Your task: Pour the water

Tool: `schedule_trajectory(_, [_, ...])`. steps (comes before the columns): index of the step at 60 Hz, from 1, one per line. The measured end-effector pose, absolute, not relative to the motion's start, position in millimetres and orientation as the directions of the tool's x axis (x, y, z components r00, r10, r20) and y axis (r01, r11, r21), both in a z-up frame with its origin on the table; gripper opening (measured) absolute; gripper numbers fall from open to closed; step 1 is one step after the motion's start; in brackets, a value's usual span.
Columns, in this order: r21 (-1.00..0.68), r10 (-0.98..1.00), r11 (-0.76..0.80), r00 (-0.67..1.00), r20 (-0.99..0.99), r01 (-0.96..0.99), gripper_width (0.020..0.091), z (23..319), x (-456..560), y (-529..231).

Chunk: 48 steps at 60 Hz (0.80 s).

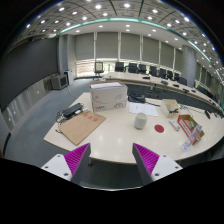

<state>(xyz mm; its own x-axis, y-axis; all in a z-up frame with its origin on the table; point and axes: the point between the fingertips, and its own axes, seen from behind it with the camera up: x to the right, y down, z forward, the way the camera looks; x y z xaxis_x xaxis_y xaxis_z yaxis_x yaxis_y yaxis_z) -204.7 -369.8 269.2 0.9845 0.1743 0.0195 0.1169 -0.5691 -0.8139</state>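
A small white cup (pixel 140 121) stands on the counter (pixel 120 135), well beyond the open, empty fingers (pixel 113 160). It looks light and rigid, likely best gripped around its sides. A cardboard box (pixel 108 96) sits behind it.

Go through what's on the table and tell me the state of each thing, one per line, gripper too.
gripper: open, fingers empty, held above the table's near edge
white box: closed, upright
cup: upright, contents not visible
cardboard sheet: lying flat
table: bears all these things
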Motion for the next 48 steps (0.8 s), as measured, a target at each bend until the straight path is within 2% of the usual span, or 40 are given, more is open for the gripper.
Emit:
schedule_trajectory(8, [-0.814, 0.114, -0.574, 0.993, 0.029, 0.089, 0.0861, 257.3, -148.8, -356.2])
schedule_trajectory(9, [-0.814, 0.101, -0.575, 0.994, 0.031, 0.084, 0.0860, 263.2, -158.7, -362.9])
schedule_trajectory(35, [-0.866, -0.133, -0.500, 0.989, 0.061, -0.014, 0.0865, 190.9, 170.2, -312.0])
schedule_trajectory(48, [-0.894, -0.185, -0.448, 0.981, 0.057, -0.032, 0.0862, 148.2, 297.4, -256.5])
